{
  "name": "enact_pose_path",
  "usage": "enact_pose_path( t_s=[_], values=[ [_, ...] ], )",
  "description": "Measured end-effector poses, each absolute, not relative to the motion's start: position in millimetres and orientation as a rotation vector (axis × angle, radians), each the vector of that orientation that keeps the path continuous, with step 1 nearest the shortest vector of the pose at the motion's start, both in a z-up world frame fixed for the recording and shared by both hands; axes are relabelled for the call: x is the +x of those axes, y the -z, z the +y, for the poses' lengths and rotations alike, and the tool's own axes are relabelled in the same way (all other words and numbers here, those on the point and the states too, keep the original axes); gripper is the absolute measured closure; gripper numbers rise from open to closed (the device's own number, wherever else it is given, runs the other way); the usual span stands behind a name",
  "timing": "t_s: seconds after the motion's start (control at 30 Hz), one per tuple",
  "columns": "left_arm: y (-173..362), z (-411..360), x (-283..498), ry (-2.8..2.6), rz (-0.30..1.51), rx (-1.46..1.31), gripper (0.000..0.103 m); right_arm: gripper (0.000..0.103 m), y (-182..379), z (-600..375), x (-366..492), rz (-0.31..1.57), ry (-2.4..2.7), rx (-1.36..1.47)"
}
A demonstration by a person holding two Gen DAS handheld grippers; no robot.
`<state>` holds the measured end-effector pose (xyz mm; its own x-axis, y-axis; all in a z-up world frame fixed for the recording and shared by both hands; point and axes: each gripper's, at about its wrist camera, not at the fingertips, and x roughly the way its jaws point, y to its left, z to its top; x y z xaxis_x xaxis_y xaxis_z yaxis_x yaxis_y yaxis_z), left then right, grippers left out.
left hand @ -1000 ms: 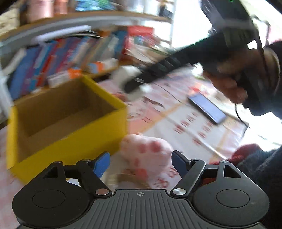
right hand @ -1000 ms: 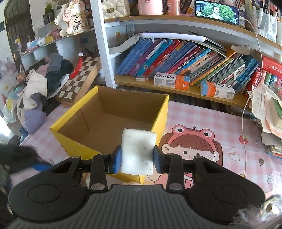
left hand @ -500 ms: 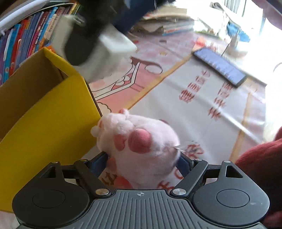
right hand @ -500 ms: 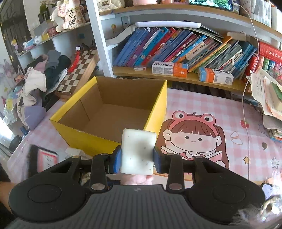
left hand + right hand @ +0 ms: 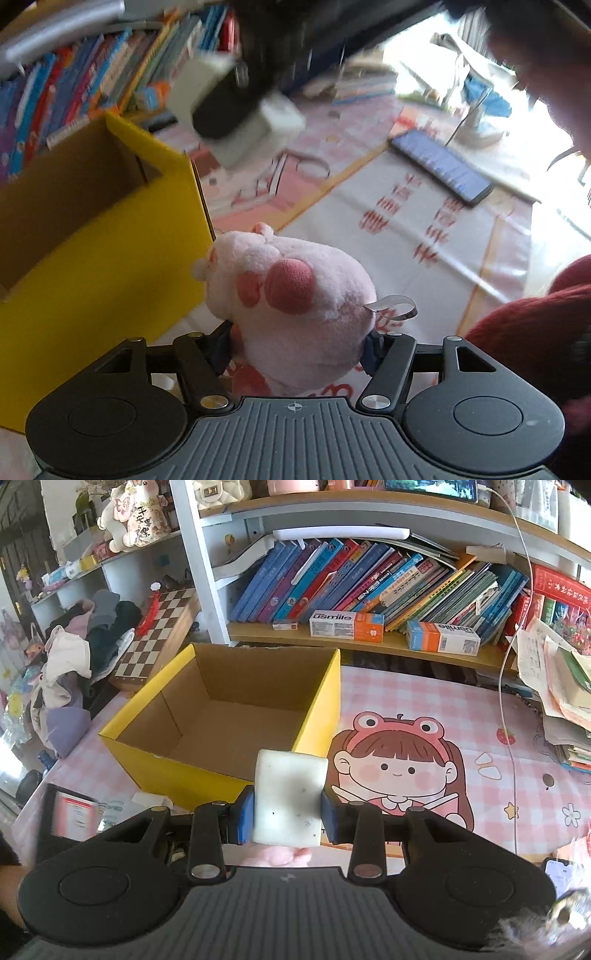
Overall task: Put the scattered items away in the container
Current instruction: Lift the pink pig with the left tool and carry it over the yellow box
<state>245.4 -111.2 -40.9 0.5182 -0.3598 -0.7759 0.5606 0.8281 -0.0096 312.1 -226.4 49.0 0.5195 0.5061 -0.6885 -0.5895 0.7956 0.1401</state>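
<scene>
Left gripper (image 5: 297,341) astride pink plush (image 5: 291,295)

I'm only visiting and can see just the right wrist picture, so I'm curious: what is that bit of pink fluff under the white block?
Observer: It is a pink plush toy with darker pink spots, sitting on the table below the white block.
Visitor: Is anything holding it?
Observer: Yes. It sits between the fingers of the left hand-held gripper, whose jaws have just been closing and now press on its sides.
Visitor: So is it in the yellow box yet?
Observer: No. It is outside the yellow box, close by the box's near corner.
</scene>
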Motion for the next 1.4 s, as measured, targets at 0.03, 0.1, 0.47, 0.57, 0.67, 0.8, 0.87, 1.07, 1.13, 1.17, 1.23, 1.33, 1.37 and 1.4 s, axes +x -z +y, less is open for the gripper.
enact_pose_path(
  t_s=[0.03, 0.1, 0.47, 0.57, 0.67, 0.8, 0.87, 1.07, 1.13, 1.17, 1.23, 1.33, 1.37, 1.4],
  values=[
    [34.1, -107.7, 240.6, 0.562, 0.842, 0.251, 0.039, 0.069, -50.0, -226.3, 311.2, 0.783, -0.659, -0.117],
    [21.4, -98.6, 232.0, 0.558, 0.811, 0.234, 0.038, 0.069, -51.9, -225.8, 309.2, 0.777, -0.659, -0.121],
    [-32.7, -40.9, 198.6, 0.413, 0.695, 0.082, 0.038, 0.069, -58.3, -213.0, 299.3, 0.759, -0.685, -0.144],
    [-50.9, -27.9, 193.9, 0.374, 0.642, 0.062, 0.038, 0.069, -59.9, -204.7, 298.0, 0.754, -0.707, -0.154],
    [-65.3, -16.4, 195.2, 0.34, 0.601, 0.057, 0.038, 0.069, -62.9, -195.3, 298.4, 0.744, -0.732, -0.167],
    [-76.6, -2.2, 207.9, 0.303, 0.576, 0.068, 0.038, 0.069, -68.6, -181.3, 305.1, 0.722, -0.764, -0.196],
    [-78.7, 4.5, 217.9, 0.287, 0.578, 0.091, 0.038, 0.069, -71.0, -174.9, 311.7, 0.709, -0.777, -0.215],
    [-76.2, 17.8, 253.0, 0.288, 0.604, 0.129, 0.038, 0.069, -68.2, -153.7, 341.5, 0.69, -0.805, -0.315],
    [-73.2, 21.5, 265.1, 0.286, 0.619, 0.135, 0.038, 0.069, -65.2, -147.3, 351.6, 0.687, -0.815, -0.352],
    [-70.7, 23.0, 271.5, 0.283, 0.628, 0.139, 0.038, 0.069, -63.5, -143.5, 357.0, 0.685, -0.821, -0.373],
    [-65.7, 25.9, 284.9, 0.278, 0.648, 0.147, 0.038, 0.069, -59.7, -136.9, 366.7, 0.682, -0.831, -0.406],
    [-57.8, 30.4, 305.2, 0.27, 0.683, 0.167, 0.038, 0.068, -53.0, -125.9, 381.4, 0.68, -0.848, -0.457],
    [-55.0, 31.5, 311.7, 0.271, 0.698, 0.176, 0.038, 0.068, -50.4, -122.1, 386.3, 0.681, -0.854, -0.476],
    [-52.2, 32.7, 318.2, 0.272, 0.713, 0.186, 0.038, 0.068, -47.2, -118.0, 391.3, 0.682, -0.859, -0.499]
  ],
)
